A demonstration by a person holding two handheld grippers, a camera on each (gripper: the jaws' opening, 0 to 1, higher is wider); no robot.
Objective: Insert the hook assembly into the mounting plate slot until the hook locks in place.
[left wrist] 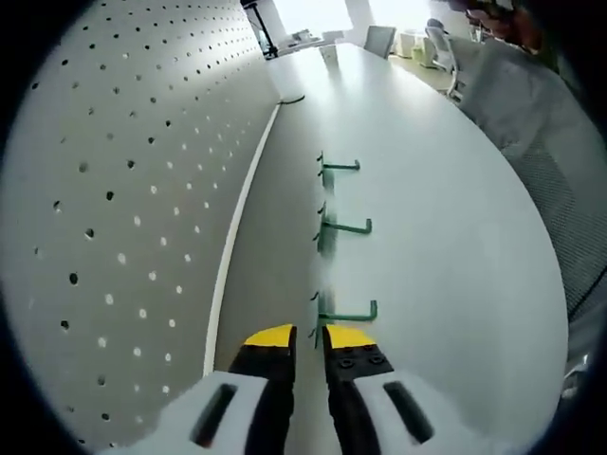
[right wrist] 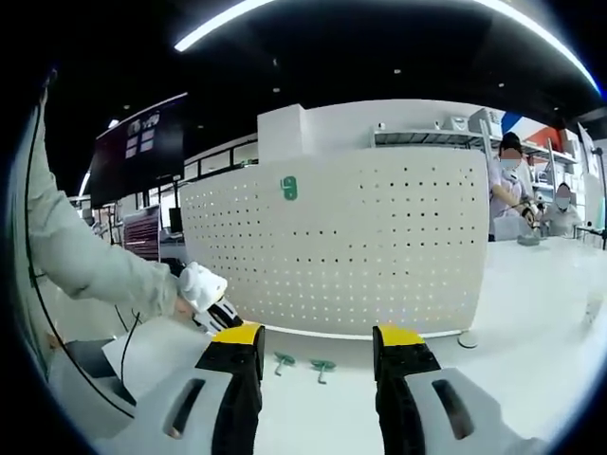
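Three green hooks [left wrist: 343, 227] lie on the surface [left wrist: 446, 237] beside the pegboard [left wrist: 123, 209]; the left hand-held gripper [left wrist: 308, 339] is nearly clenched and empty, the right hand-held gripper [right wrist: 318, 346] released.

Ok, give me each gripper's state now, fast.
Left gripper: jaws nearly together, holding nothing.
Right gripper: open, holding nothing.

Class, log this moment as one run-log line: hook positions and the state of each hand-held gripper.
green hooks: three on table beside pegboard | left hand-held gripper: near-shut, empty | right hand-held gripper: open, empty
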